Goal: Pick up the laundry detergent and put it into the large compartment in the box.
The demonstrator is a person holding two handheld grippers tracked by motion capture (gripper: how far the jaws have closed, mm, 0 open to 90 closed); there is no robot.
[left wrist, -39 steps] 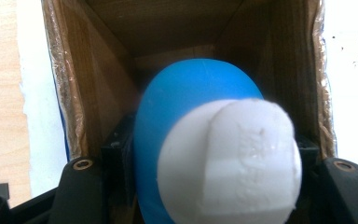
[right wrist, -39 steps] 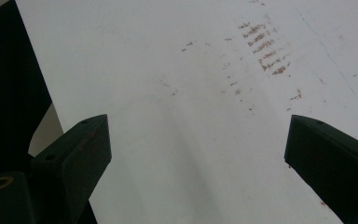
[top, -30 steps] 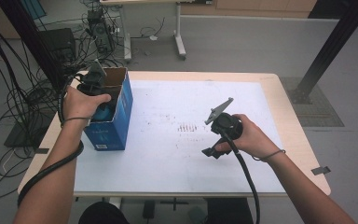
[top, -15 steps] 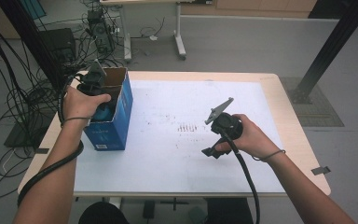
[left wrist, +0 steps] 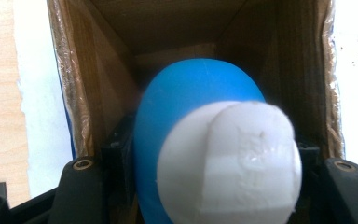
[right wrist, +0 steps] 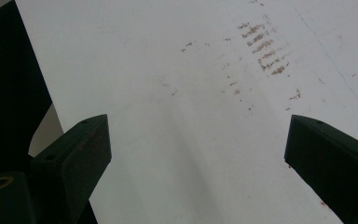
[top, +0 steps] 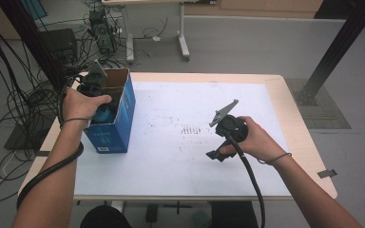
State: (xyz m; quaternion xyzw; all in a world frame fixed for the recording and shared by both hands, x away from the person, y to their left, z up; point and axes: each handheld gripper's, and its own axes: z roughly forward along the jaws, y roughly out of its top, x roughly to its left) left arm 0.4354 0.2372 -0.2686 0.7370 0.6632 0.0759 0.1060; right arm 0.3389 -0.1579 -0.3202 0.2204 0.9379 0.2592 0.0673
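Nothing has shifted in the last second — both my hands sit where they were, so the blue-and-white object [left wrist: 214, 154] has not yet been let go or drawn out. My left gripper [top: 95, 88] hangs in the mouth of the blue cardboard box [top: 116, 128], pinching that object between its jaws, just inside the box's brown walls. My right gripper [right wrist: 196, 154] waits well apart from the box, jaws spread over the white table [top: 171, 161].

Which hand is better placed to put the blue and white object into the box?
Left. Its hand-held gripper already holds the blue and white object over the open box; the right hand-held gripper is open over bare table.
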